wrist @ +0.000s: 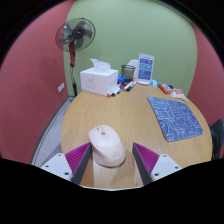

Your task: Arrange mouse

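Note:
A white computer mouse (pixel 107 145) lies on the round wooden table (pixel 125 115) between my two fingers. My gripper (pixel 112 150) is open. The left finger's pink pad (pixel 78 157) is at or very near the mouse's left side. A narrow gap shows between the mouse and the right pad (pixel 147 156). A blue patterned mouse mat (pixel 175 115) lies on the table ahead of the fingers and to the right, with nothing on it.
At the table's far side stand a white tissue box (pixel 96 78), a white and blue box (pixel 146 68) and several small items (pixel 124 82). A standing fan (pixel 75 38) is behind the table on the left, by the red and green walls.

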`<state>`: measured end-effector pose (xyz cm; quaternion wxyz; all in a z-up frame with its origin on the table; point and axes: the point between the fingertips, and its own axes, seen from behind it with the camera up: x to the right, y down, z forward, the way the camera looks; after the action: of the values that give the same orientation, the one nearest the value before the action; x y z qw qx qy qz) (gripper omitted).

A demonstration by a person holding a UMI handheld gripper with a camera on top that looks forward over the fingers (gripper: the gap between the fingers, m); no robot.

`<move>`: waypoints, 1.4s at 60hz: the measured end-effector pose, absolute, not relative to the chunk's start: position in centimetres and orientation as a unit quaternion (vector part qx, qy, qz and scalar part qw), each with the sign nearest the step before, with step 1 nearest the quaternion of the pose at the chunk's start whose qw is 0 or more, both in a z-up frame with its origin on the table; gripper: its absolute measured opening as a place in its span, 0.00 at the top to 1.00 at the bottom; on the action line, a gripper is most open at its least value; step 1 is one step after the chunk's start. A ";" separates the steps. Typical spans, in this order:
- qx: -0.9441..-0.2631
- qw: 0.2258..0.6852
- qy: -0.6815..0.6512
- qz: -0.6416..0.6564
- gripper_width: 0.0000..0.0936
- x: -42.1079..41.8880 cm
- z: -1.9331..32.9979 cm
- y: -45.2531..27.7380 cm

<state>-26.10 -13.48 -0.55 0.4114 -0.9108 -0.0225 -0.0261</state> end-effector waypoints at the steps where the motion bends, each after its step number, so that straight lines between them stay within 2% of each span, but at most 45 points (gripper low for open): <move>1: -0.911 0.412 -0.022 -0.026 0.11 -25.8 -0.6 -13.0; 8: -0.910 0.415 -0.012 -0.018 0.14 -25.4 -0.8 -10.7; 10: -0.909 0.416 -0.011 -0.009 0.17 -25.5 -0.9 -10.1; 13: -0.907 0.421 -0.014 0.002 0.29 -25.9 -0.9 -9.4; 14: -0.906 0.424 -0.018 0.003 0.31 -26.0 -1.0 -9.2; 15: -0.904 0.426 -0.024 0.005 0.39 -26.2 -1.0 -9.0; 16: -0.904 0.427 -0.029 0.003 0.43 -26.3 -0.9 -8.8; 24: -0.904 0.425 -0.039 0.007 0.53 -26.5 -0.8 -8.3; 25: -0.905 0.424 -0.040 0.009 0.51 -26.5 -0.7 -8.3; 26: -0.905 0.422 -0.042 0.011 0.55 -26.6 -0.7 -8.2; 31: -0.906 0.418 -0.052 0.034 0.58 -27.2 0.3 -8.1; 36: -0.891 0.443 -0.068 0.075 0.58 -28.4 4.5 -7.1; 42: -0.855 0.500 -0.072 0.119 0.58 -27.8 13.2 -4.7; 48: -0.817 0.561 -0.062 0.123 0.58 -22.9 21.4 -1.5; 54: -0.798 0.592 -0.029 0.111 0.58 -14.7 25.1 1.4; 59: -0.811 0.580 -0.011 0.074 0.58 -7.1 22.4 3.6; 64: -0.841 0.540 0.010 0.045 0.58 -1.0 16.5 4.5; 66: -0.852 0.523 0.011 0.034 0.58 1.0 13.0 4.5; 73: -0.884 0.468 0.014 0.010 0.58 4.7 6.1 3.6; 80: -0.899 0.437 0.016 0.001 0.50 6.0 1.6 3.0; 84: -0.907 0.420 0.012 -0.002 0.44 6.2 0.1 2.5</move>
<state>6.19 2.49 0.08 0.4201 -0.9074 0.0119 -0.0018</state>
